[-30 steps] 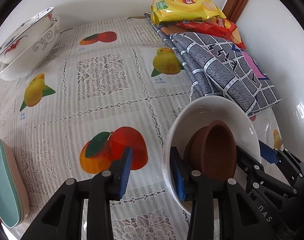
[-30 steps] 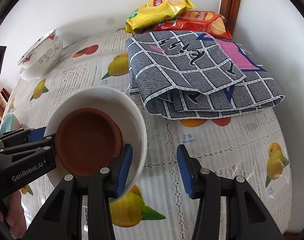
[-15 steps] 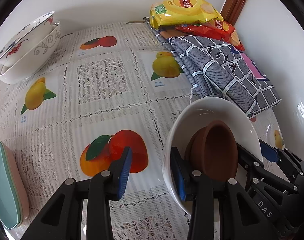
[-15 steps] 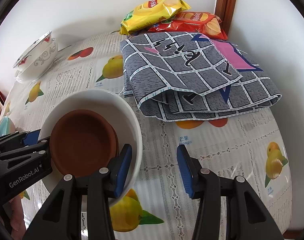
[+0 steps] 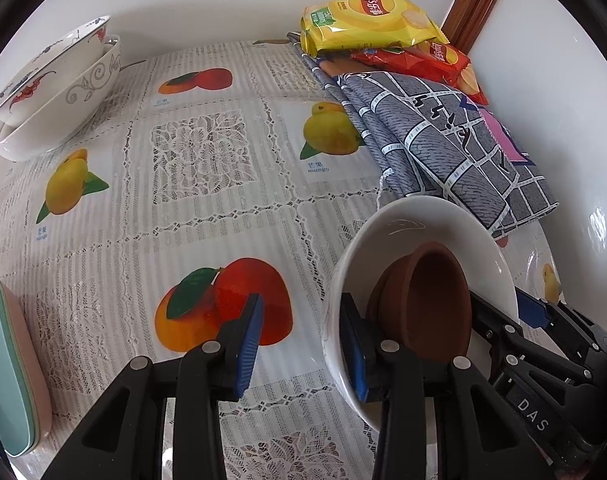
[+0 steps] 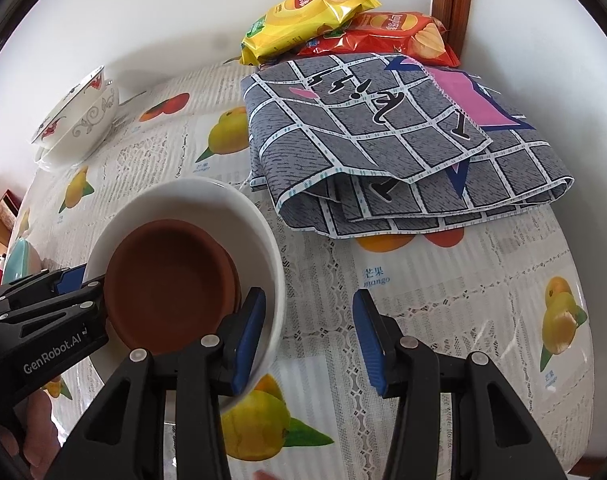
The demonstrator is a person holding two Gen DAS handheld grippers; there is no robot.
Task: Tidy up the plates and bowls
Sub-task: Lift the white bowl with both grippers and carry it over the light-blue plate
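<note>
Little has moved: the bowl [image 5: 423, 216] with the brown dish [image 5: 435, 300] nested in it sits where it was, near the worktop [image 5: 199, 208] edge, and only my left fingers have narrowed a touch. My left gripper [image 5: 299, 308] straddles the bowl's near rim, part open and closing, the outer pad clear of the wall. My right gripper [image 6: 307, 304] straddles the opposite rim, part open, not clamped. Whether the bowl rests flat I cannot tell.

To do the step well, I judge that both sides should pinch the rim evenly before lifting, keeping the bowl level so the loose dish does not slide.

The patterned stack [image 5: 63, 92] stands far left and the plates [image 5: 3, 360] near left, across open worktop. The folded cloth [image 5: 443, 152] lies just beside the bowl, with crisp bags [image 5: 367, 20] behind it.
</note>
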